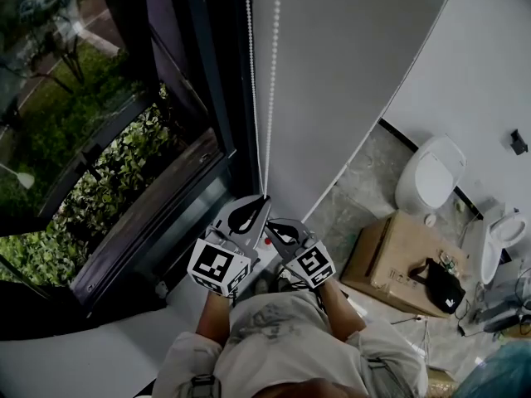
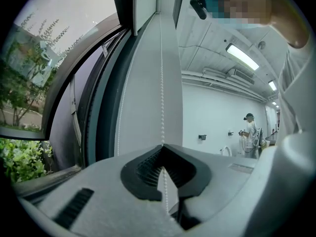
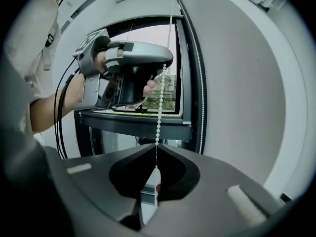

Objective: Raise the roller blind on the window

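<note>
The person's grey shirt (image 1: 274,338) was seen nearest. Beside the open window (image 1: 99,156), the left gripper (image 2: 162,146) and, lower down, the right gripper (image 3: 156,146) were each closed tight on the bead chain (image 1: 270,98). To its right, the roller blind (image 1: 348,65) was hung lowered.

Bead chain (image 1: 267,73): upper end cut off at head view's top edge; lower run hidden behind left gripper (image 1: 259,204) and right gripper (image 1: 278,229). Distant person (image 2: 249,131): too small to detail. Black item (image 1: 444,287) on cardboard box (image 1: 386,259): kind unclear.
</note>
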Demonstrator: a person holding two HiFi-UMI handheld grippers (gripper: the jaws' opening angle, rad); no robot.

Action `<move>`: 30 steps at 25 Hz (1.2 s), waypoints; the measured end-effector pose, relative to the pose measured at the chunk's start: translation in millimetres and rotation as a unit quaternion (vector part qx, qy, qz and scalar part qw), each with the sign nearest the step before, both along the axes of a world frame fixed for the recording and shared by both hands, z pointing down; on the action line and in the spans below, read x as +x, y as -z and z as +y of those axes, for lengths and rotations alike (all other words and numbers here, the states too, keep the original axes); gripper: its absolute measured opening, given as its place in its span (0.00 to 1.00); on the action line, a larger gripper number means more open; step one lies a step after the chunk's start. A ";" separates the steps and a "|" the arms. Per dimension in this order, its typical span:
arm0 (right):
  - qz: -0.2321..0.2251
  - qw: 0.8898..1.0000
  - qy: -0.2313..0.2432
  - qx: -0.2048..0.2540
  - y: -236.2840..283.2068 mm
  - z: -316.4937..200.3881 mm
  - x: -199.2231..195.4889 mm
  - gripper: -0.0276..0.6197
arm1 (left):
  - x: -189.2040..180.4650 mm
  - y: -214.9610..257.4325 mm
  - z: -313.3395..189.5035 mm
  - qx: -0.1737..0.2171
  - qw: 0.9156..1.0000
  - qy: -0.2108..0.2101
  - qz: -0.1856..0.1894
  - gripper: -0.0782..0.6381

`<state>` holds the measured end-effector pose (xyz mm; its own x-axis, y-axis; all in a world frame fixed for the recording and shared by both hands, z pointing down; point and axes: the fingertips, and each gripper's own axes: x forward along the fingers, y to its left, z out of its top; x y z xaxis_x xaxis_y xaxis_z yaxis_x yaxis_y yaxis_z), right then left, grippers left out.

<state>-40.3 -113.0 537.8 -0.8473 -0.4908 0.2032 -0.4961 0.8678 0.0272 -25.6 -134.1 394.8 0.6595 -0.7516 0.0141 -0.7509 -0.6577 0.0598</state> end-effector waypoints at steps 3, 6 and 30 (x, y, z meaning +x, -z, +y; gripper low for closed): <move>-0.002 1.000 -0.001 -0.002 -0.8 1.0 -1.9 0.06 | -1.2 -1.2 1.3 -0.002 1.000 0.001 0.003 0.12; -0.002 1.000 0.001 0.003 0.0 2.7 -4.6 0.06 | -1.6 -0.7 2.1 -0.001 1.000 0.001 0.003 0.12; -0.106 0.994 0.001 0.035 102.9 5.2 31.3 0.14 | -1.7 -0.9 -4.6 0.001 1.000 0.006 0.008 0.12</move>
